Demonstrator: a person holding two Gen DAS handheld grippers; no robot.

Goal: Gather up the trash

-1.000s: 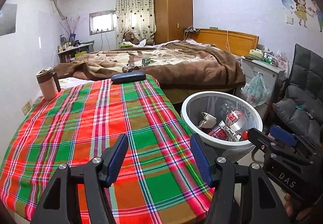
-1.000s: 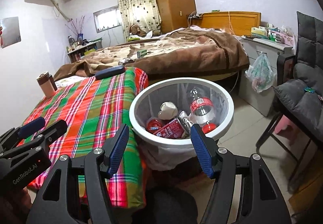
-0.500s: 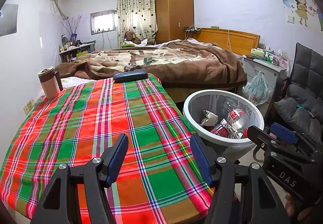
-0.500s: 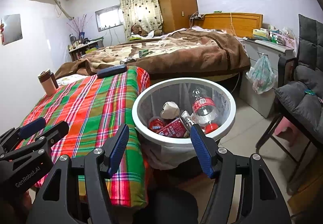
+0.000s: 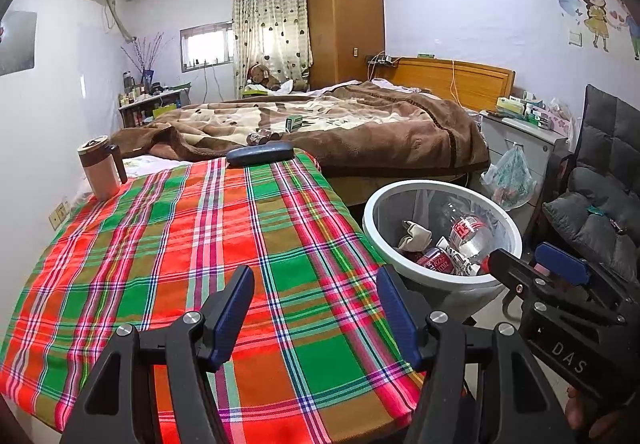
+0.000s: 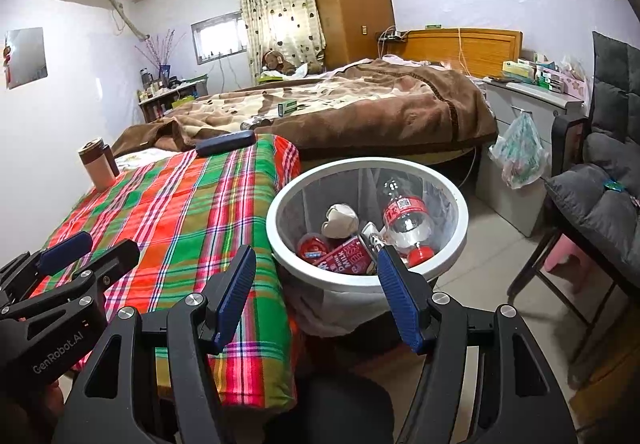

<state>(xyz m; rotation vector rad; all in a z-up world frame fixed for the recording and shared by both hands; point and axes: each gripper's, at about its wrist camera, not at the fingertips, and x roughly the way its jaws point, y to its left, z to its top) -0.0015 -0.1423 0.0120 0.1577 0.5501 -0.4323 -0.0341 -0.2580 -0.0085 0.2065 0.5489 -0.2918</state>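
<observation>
Left tool (image 5: 316, 308): jaws apart with nothing between them, hovering over the near part of the surface (image 5: 168, 244), which is covered by a red-and-green plaid cloth. Right tool (image 6: 316, 296): jaws likewise wide and empty, held above the gap between the surface's right edge and the trash bin (image 6: 280, 240).

The trash bin, white-rimmed and lined with a bag, stands on the floor just beside the right edge of the surface. Inside it lie a clear plastic bottle (image 6: 404, 220) with a red label and red cap, a red milk carton (image 6: 348, 256), a red round container (image 6: 312, 244) and a crumpled pale wad (image 6: 340, 220).

At the far left corner of the surface stands a lidded mug (image 5: 100, 168); at the far edge lies a dark blue case (image 5: 260, 154). Beyond is a bed (image 5: 360, 124) under a brown blanket.
</observation>
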